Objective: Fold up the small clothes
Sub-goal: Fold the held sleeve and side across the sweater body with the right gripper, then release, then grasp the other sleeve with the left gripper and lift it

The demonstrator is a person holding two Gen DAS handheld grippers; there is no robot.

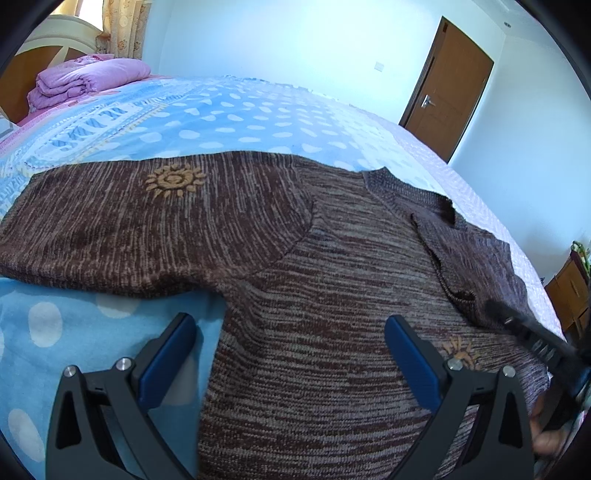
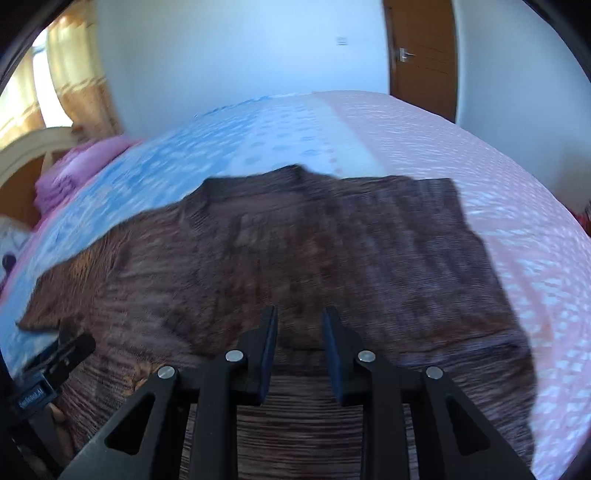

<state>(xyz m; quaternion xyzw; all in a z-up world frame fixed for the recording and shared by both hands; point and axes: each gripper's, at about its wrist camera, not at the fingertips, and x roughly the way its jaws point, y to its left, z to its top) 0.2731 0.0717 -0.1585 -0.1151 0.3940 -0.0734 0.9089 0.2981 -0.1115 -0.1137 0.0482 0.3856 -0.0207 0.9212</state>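
Item: brown knitted sweater (image 1: 332, 295), lying flat on the bed (image 1: 221, 122) and filling the centre and lower part of both views.

Condition: partly folded, by the look of it. In the left wrist view one sleeve (image 1: 147, 229) with a sun motif lies stretched out flat toward the left of the frame, not yet brought in. At right of that frame the other sleeve (image 1: 476, 258) appears already turned in over the body; the right wrist view, much blurred, shows a squared-off panel at upper right that agrees with this. Judged remaining: bring in the spread sleeve, then fold the body over.

Left gripper (image 1: 291, 332): bottom of its frame, jaws spread wide, holding nothing, poised above the side edge of the body just below the armpit.

Right gripper (image 2: 300, 325): bottom centre of its frame, jaws narrowly parted above the knit. Whether any cloth sits between them cannot be told through the blur. It also shows at the lower right edge of the left wrist view.

Surroundings: blue spotted cover (image 1: 229, 125) beneath the garment, pink sheet (image 2: 480, 155) beyond it at right; folded purple quilt (image 1: 85, 81) at upper left by the headboard (image 1: 40, 48); curtain (image 1: 122, 26) above it; brown door (image 1: 447, 85) at upper right.

Obstructions: none lying on or beside the sweater.
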